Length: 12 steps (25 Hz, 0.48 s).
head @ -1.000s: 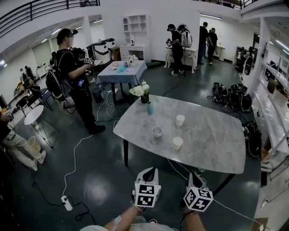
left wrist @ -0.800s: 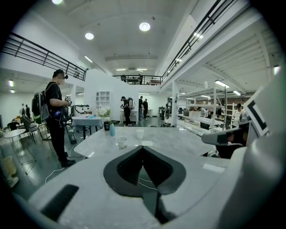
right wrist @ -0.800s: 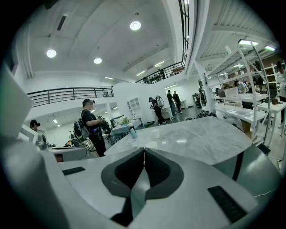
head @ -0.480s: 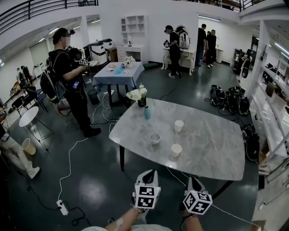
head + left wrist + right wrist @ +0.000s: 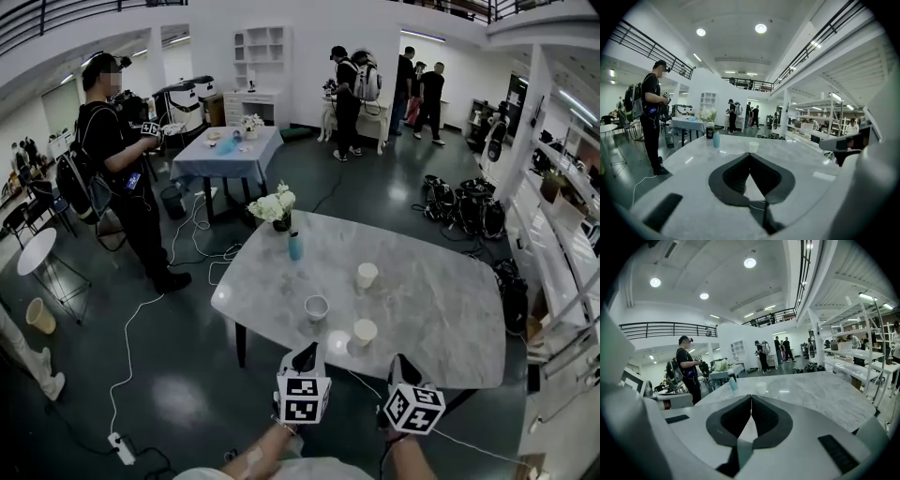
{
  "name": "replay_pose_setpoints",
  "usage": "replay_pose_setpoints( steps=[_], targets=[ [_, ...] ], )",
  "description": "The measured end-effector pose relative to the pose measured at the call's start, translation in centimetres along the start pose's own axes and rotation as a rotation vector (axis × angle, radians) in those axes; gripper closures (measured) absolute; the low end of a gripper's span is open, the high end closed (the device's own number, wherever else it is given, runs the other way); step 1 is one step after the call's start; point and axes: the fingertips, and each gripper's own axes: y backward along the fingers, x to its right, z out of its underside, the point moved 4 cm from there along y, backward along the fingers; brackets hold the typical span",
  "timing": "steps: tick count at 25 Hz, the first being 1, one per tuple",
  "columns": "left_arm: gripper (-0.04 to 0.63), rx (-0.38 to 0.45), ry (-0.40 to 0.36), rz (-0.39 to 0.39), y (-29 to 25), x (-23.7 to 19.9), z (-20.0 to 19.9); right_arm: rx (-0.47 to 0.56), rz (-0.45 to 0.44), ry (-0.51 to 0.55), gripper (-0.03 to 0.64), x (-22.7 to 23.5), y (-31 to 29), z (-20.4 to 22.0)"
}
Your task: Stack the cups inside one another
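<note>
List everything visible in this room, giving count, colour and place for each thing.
marble table: one, grey, centre
cups: three, whitish, apart on the table
bottle: one, light blue, table's far left
flower vase: one, dark, white flowers, beside the bottle
cloth-covered table: one, blue-grey, behind
round side table: one, white, left
bags: several, black, floor right
people: several, dark clothes, left and behind
left gripper: one, white, shut, bottom centre
right gripper: one, white, shut, beside it
</note>
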Motion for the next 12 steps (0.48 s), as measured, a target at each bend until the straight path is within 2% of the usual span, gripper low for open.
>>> replay_pose_setpoints(
  steps=[12],
  targets=[
    [0.6, -0.021, -0.04, 0.044, -8.1, -5.0, -3.8, -0.009, 0.052, -0.035, 0.608, -1.2, -8.2, -3.1]
  ],
)
